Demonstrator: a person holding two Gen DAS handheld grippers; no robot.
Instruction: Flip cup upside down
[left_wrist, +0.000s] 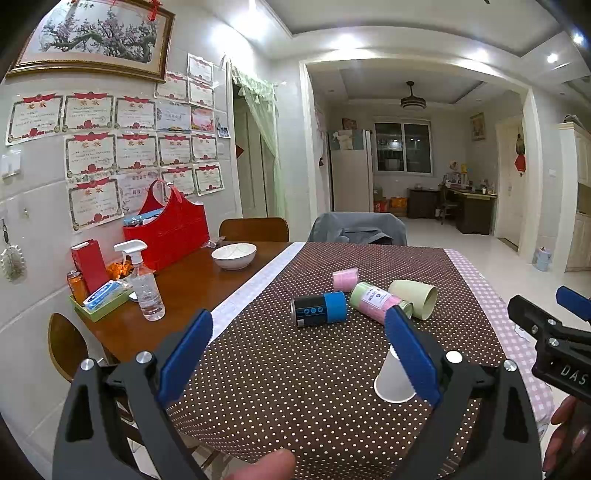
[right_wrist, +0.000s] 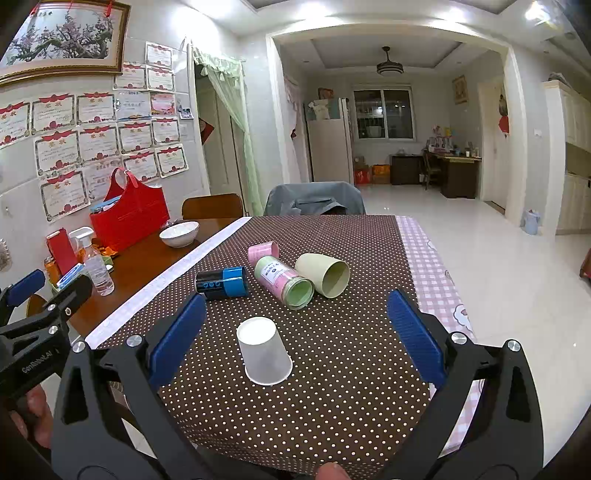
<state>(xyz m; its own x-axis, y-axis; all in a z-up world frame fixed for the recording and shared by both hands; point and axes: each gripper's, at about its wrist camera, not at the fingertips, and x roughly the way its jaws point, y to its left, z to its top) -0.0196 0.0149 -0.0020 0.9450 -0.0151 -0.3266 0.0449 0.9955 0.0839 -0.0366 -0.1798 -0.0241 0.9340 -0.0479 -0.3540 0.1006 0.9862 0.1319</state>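
Note:
A white paper cup (right_wrist: 264, 350) stands upside down, mouth on the brown dotted tablecloth (right_wrist: 332, 398). In the left wrist view the cup (left_wrist: 392, 378) is partly hidden behind the right finger. My right gripper (right_wrist: 297, 332) is open and empty, held just short of the cup, which lies between its fingers in view. My left gripper (left_wrist: 299, 347) is open and empty, above the cloth to the left of the cup. The right gripper also shows at the right edge of the left wrist view (left_wrist: 554, 314).
Behind the cup lie a black and blue can (right_wrist: 223, 282), a pink and green canister (right_wrist: 282, 282), a pale green cup (right_wrist: 325, 273) and a pink roll (right_wrist: 263, 252). A white bowl (right_wrist: 179, 233), spray bottle (right_wrist: 96, 264) and red basket (right_wrist: 127, 212) stand at the left.

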